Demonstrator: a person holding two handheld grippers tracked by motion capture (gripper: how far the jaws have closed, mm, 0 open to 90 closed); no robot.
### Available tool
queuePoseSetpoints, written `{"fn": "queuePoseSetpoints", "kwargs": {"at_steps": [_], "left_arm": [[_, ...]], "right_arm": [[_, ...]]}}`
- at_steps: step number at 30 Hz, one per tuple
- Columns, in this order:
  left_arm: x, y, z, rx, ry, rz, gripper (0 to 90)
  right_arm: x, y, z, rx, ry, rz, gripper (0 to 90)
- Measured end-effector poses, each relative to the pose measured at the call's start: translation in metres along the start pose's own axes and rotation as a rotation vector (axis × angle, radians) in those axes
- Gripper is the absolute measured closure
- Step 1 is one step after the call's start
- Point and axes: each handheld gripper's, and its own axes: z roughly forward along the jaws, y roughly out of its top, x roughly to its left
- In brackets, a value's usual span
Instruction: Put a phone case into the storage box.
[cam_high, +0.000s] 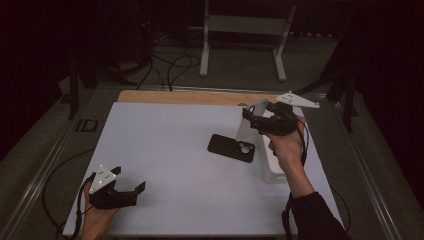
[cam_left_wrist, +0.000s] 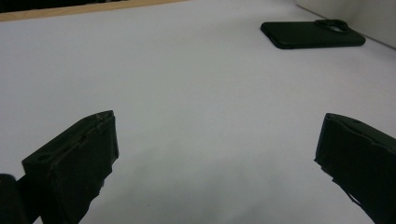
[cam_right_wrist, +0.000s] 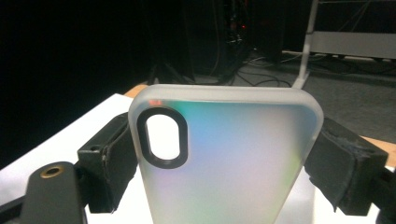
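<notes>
Phone case (cam_right_wrist: 224, 158), frosted translucent, with a black-rimmed camera cutout near one corner: clamped by its two long edges between the jaws of your right hand-held gripper (cam_high: 272, 122), which stand wide across the case's width. You hold it tilted above the right side of the white surface (cam_high: 165, 150), over a white box (cam_high: 272, 170).

Phone (cam_high: 231, 148), black, lying flat with its camera side up near the middle of the surface, just left of the raised case (cam_high: 248, 120).

Left hand-held gripper (cam_high: 127, 192): jaws spread wide with nothing between them, held low over the near left part of the surface, well apart from the phone (cam_left_wrist: 313, 34).
</notes>
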Motion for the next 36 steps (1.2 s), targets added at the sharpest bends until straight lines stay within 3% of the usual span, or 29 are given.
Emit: {"fn": "queuePoseSetpoints", "kwargs": {"at_steps": [4,5,12,27,36], "left_arm": [[0.001,-0.001,0.000,-0.003,0.005,-0.003,0.0],[0.001,-0.001,0.001,-0.002,0.004,0.000,0.0],[0.002,-0.002,0.003,0.004,0.010,0.002,0.0],[0.004,-0.004,0.003,-0.003,0.012,-0.009,0.0],[0.003,-0.004,0.002,-0.017,0.014,-0.009,0.0]], "right_arm": [[-0.004,0.001,0.001,0.001,-0.013,-0.003,16.7],[-0.011,0.002,0.002,0.004,-0.037,-0.004,16.7],[-0.027,0.008,0.005,-0.004,-0.088,0.012,16.7],[-0.047,0.016,0.012,0.000,-0.156,0.012,16.7],[-0.064,0.019,0.020,0.016,-0.221,0.017,16.7]]}}
